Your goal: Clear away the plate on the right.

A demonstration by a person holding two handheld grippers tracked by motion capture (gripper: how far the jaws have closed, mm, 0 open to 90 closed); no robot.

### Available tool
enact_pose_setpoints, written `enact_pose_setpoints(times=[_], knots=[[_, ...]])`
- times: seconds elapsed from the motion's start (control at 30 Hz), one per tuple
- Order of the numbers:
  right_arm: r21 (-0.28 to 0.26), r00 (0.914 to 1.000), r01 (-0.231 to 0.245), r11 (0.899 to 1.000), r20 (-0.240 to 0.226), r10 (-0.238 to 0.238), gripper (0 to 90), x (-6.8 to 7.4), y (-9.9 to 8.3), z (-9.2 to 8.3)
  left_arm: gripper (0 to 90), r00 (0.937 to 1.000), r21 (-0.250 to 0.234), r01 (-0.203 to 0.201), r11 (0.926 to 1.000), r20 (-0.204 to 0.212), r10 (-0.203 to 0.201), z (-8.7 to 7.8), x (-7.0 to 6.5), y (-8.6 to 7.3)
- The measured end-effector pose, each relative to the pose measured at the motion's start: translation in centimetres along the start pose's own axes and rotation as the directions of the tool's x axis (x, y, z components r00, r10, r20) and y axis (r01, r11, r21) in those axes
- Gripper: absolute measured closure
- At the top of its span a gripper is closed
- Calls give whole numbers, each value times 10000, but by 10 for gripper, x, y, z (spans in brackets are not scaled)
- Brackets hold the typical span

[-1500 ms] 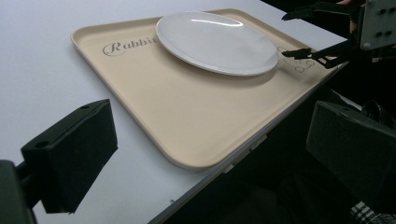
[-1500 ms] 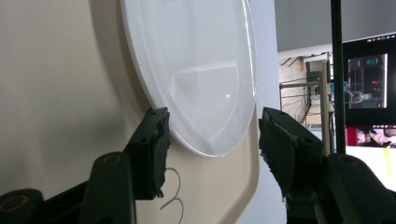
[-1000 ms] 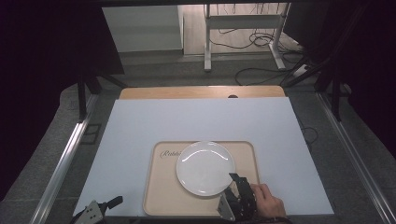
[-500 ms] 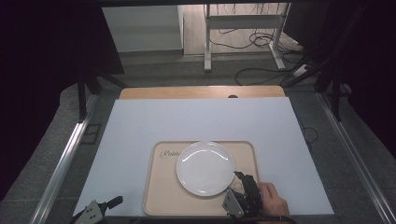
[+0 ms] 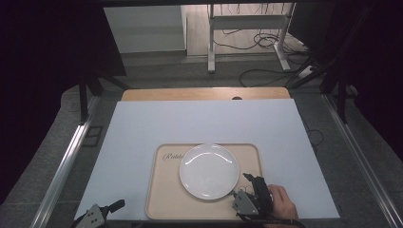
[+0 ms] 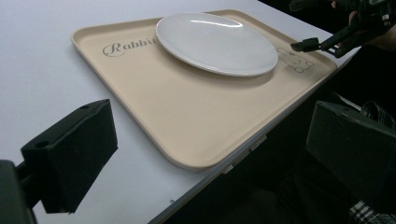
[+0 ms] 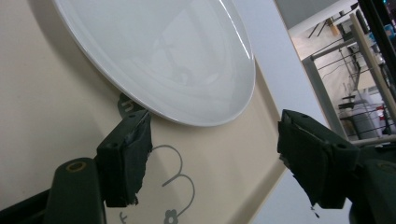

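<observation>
On the tray (image 5: 166, 190), the plate (image 5: 209, 171) partly hides printed lettering.

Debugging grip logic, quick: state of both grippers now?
Left gripper: open, holding nothing.
Right gripper: open, jaws just been opening, beside the plate, not gripping it.

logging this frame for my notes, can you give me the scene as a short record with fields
plate: white plate lying flat on the tray
tray: beige tray with script lettering and a rabbit drawing, at the table's near edge
table: white table top
right tongs: right tongs at the plate's near right rim, jaws apart and just been opening, nothing gripped
left tongs: left tongs off the tray's near left corner, jaws wide apart, holding nothing
</observation>
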State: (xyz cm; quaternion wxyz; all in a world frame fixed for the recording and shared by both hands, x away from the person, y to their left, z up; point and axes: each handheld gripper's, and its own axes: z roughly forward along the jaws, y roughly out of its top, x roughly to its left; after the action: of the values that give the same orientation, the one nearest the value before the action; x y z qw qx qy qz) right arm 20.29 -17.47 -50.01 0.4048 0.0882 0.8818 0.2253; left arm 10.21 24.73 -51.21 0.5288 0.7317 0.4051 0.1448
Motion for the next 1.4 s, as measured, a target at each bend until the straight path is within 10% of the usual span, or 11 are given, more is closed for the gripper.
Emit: enact_pose_setpoints(times=[0.6, 1.4], knots=[[-27, 9905, -1320, 9913, -397, 1318, 197, -11, -15, -5, 14, 10000, -5, -11, 10000, -12, 11, 0, 0, 0], [-166, 9307, -3544, 9350, -1030, 3509, 101, -26, -38, -13, 14, 10000, -5, -14, 10000, -15, 14, 0, 0, 0]])
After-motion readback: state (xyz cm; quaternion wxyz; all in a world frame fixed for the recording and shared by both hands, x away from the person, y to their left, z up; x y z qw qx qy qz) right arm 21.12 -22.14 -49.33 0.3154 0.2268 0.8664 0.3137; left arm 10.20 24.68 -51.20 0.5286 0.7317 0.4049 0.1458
